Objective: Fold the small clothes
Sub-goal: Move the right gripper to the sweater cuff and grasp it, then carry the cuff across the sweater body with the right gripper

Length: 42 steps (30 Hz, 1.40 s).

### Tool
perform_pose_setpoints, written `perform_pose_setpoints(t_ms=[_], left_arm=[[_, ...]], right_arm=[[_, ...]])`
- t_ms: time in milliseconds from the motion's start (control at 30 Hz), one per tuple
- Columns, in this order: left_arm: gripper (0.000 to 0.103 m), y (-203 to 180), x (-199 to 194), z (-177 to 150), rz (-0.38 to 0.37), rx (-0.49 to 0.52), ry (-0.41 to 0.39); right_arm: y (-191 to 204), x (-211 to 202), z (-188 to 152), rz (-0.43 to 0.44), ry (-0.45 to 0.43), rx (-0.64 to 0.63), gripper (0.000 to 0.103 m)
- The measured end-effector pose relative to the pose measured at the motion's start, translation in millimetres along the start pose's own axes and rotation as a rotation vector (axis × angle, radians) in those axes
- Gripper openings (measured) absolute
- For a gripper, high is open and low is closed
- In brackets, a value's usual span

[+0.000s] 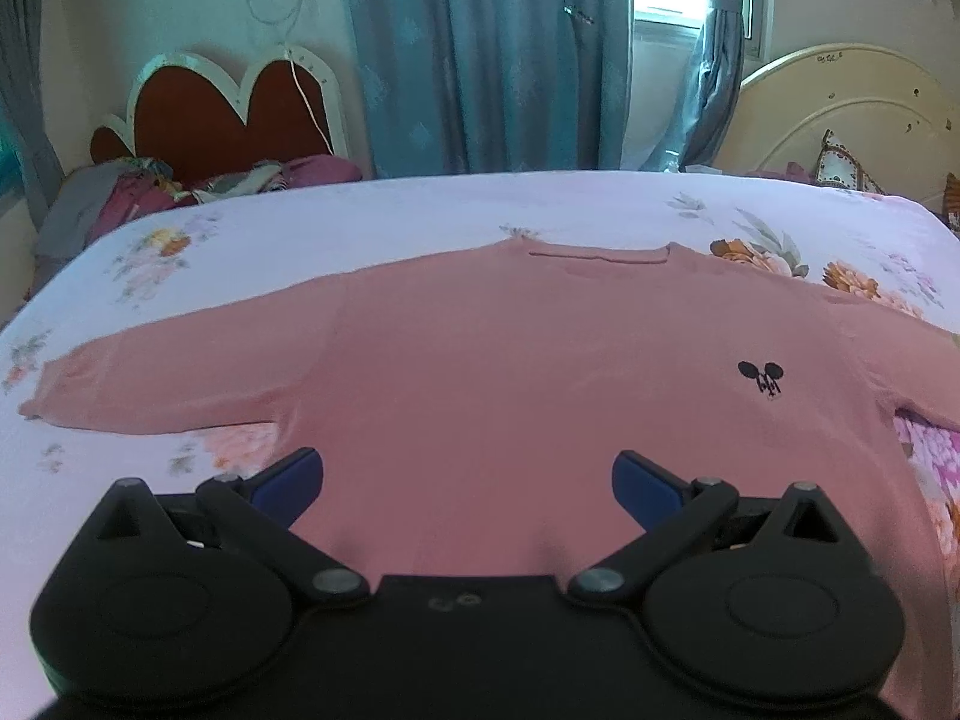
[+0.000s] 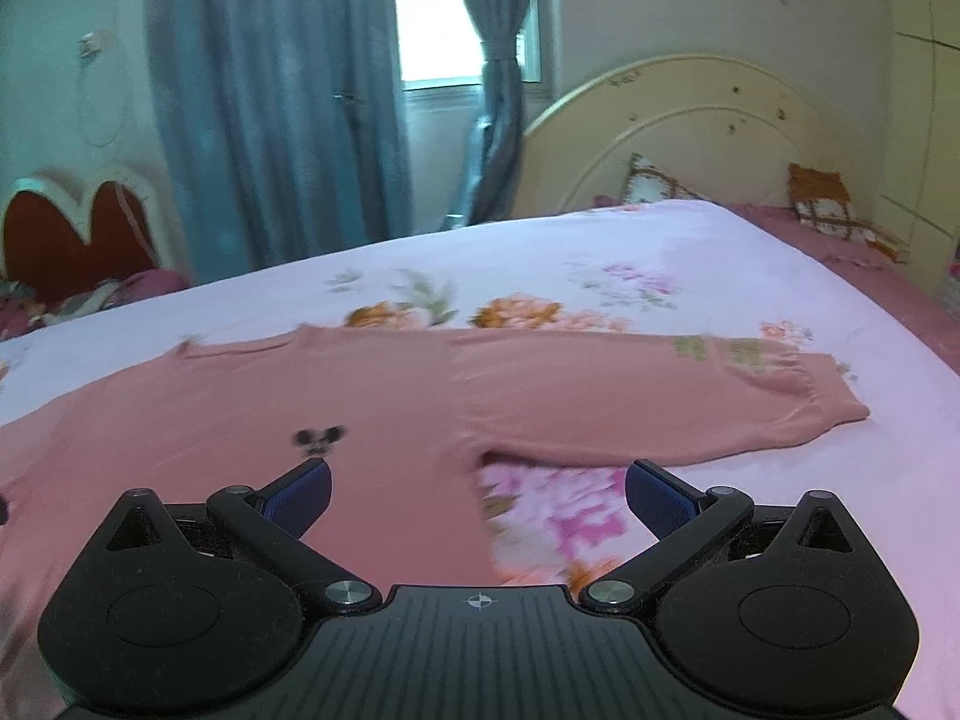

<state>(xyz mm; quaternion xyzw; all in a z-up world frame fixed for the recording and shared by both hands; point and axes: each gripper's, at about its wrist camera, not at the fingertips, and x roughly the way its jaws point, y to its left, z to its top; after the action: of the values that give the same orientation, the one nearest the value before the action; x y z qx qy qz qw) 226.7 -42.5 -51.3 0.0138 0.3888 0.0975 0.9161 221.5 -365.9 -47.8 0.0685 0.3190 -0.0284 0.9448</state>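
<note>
Black linkage arms and round pivot housings fill the bottom of both wrist views. Ahead of them the left gripper [image 1: 467, 483] has its two blue-padded fingers [image 1: 288, 483] spread wide, with nothing between them; it hovers over the lower body of a pink sweater [image 1: 480, 372]. The right gripper [image 2: 478, 495] is likewise spread and empty, its left finger over the sweater's body and its right finger over bare sheet, so that the garment's side edge runs between the two.

The pink sweater lies flat and face up on a floral bedsheet [image 1: 420, 210], neckline [image 1: 598, 255] at the far side from the tongs and both sleeves stretched straight out. Its left sleeve [image 1: 156, 381] reaches out to the left of the left gripper; the right sleeve [image 2: 660, 402] extends ahead and to the right of the right gripper, ending in a ribbed cuff [image 2: 834, 405]. On the chest, ahead and to the right of the left gripper, sits a small black mouse-head emblem [image 1: 761, 378] with tiny marks beneath it that are too small to read. The right view is blurred in its lower part.

Beyond the bed's far edge hang blue curtains [image 1: 492, 60] beside a bright window [image 2: 438, 12]. A cream arched headboard [image 2: 708, 138] stands far right with patterned pillows [image 2: 828, 210] against it, and a red heart-shaped headboard [image 1: 228, 114] with piled clothes [image 1: 132, 192] stands far left.
</note>
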Motion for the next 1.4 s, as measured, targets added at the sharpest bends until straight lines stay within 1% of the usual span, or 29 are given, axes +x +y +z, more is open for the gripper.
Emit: perform_pose_setpoints(t_ms=[100,233,300,433,567,733,800,933,967,1000,1067,1133,1200,1233,1300,1367,1400], left_arm=[[0.102,-10.5,15.1,6.1,0.017,0.007,0.001],[0.102,-26.5,31.4,11.9,0.047,0.040,-0.020],[0.102,-34.2,40.5,15.4,0.043,0.048,-0.005],[0.094,-47.6,57.9,18.5,0.008,0.060,0.025],[0.093,-58.1,71.3,20.5,0.021,0.094,0.045],[0.093,-61.5,77.0,23.4,0.035,0.116,0.047],[0.093,-62.6,80.2,25.6,0.043,0.122,0.048],[0.093,-62.6,85.3,27.9,0.058,0.125,0.047],[0.093,-62.3,85.5,27.7,0.065,0.130,0.044],[0.092,-62.4,86.2,28.9,0.071,0.135,0.043],[0.092,-62.1,86.8,29.4,0.080,0.144,0.040],[0.091,-62.1,87.7,30.1,0.084,0.151,0.040],[0.087,-62.1,89.2,31.1,0.074,0.155,0.044],[0.084,-61.8,90.0,31.8,0.063,0.154,0.047],[0.083,-61.3,91.2,32.9,0.042,0.149,0.058],[0.082,-60.8,90.8,33.7,0.027,0.146,0.061],[0.079,-60.8,90.0,33.9,0.018,0.150,0.059]], right_arm=[[-25.3,18.7,5.9,-0.030,0.000,0.025,0.103],[-62.2,45.6,9.0,-0.081,0.020,0.066,0.103],[-80.7,57.1,8.2,-0.111,0.030,0.091,0.103],[-120.6,77.0,5.2,-0.169,0.048,0.147,0.102],[-157.2,94.8,0.9,-0.248,0.071,0.190,0.102],[-200.0,114.9,-2.7,-0.286,0.095,0.296,0.102],[-210.6,120.9,-2.3,-0.311,0.093,0.295,0.102],[-229.6,136.9,-1.8,-0.329,0.085,0.323,0.101],[-234.8,139.6,-1.5,-0.332,0.081,0.334,0.091],[-238.9,141.7,-0.9,-0.340,0.076,0.343,0.086],[-246.1,143.5,1.6,-0.341,0.049,0.361,0.085],[-249.9,147.7,4.0,-0.352,0.039,0.367,0.074],[-253.7,152.4,6.2,-0.356,0.034,0.365,0.050],[-255.0,152.5,7.6,-0.355,0.032,0.368,0.043],[-257.4,152.8,9.8,-0.329,0.027,0.375,0.015],[-256.1,151.8,13.0,-0.317,0.026,0.374,0.009],[-254.0,150.3,14.5,-0.314,0.021,0.369,0.009]])
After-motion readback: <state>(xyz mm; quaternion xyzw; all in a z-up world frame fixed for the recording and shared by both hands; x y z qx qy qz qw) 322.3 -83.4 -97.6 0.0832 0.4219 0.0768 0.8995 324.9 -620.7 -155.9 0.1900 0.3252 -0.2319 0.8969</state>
